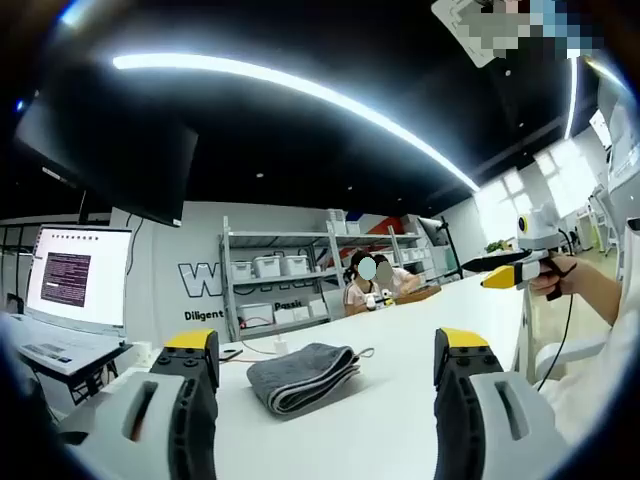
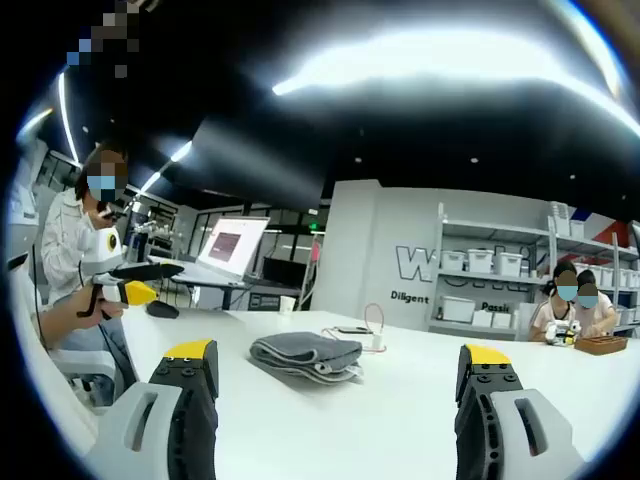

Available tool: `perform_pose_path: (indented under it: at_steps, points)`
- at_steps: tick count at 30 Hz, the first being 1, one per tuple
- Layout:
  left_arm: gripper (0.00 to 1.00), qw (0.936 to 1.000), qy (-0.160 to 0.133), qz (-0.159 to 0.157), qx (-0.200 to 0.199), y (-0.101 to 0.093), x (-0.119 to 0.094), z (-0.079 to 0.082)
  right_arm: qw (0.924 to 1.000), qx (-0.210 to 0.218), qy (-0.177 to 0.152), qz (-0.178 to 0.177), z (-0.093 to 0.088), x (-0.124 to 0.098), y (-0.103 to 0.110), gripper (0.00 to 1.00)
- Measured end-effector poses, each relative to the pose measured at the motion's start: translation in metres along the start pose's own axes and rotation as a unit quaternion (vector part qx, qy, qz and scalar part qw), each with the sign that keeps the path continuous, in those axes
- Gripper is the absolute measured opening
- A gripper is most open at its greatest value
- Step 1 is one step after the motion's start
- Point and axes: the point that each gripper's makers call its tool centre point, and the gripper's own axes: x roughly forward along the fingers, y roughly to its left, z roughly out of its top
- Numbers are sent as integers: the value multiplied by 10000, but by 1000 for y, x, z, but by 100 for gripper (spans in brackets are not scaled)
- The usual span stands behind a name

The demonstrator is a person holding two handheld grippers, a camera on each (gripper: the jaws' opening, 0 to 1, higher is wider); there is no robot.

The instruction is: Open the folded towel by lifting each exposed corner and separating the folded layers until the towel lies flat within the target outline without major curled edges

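a folded grey towel [image 1: 303,376] lies on the white counter [image 1: 400,330], ahead of and well apart from both claws. the left claw [image 1: 327,350] stands with its yellow-tipped jaws spread wide, gripping nothing; the right claw [image 2: 338,365] stands the same, the towel [image 2: 306,357] still folded between and beyond its jaws. a laptop [image 1: 72,285] glows at the counter's far side.

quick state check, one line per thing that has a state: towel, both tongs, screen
Grey terry towel: folded in layers, lying on the white table, untouched.
Left tongs: open, holding nothing, short of the towel.
Right tongs: open, holding nothing, short of the towel.
Laptop screen: on, showing a window.
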Motion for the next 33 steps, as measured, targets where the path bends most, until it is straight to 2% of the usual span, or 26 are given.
perform_pose_path:
  at_steps: [4, 8, 16, 19, 21, 24, 26, 33]
  points:
    - [89, 10000, 2, -38, -69, -1, 3, -2, 10000, 51, 69, -10, -6, 4, -3, 99]
    - [89, 10000, 44, -68, -46, -2, 5, -4, 9997, 212, -34, -65, -1, 1, -6, 98]
    - [88, 10000, -44, -2, -29, -6, -10, 5, 9999, 56, -106, -56, 6, -9, 6, 99]
    - [88, 10000, -48, 20, 24, -7, -14, 4, 9999, -124, -2, -47, -2, -9, 10, 99]
    - [88, 10000, -1, 12, -85, -7, -18, 2, 9992, 8, 341, -192, -17, -11, 6, 99]
    - [88, 9999, -100, -34, -52, -9, -20, 7, 9998, 131, 133, -14, -10, -9, 12, 97]
    - [89, 9998, -148, 8, 122, -7, -17, 8, 9998, 97, 148, -26, -8, -8, 12, 98]
    - [88, 9999, -98, -19, -4, -3, -11, 4, 10000, 20, 42, -30, -2, -4, 7, 99]
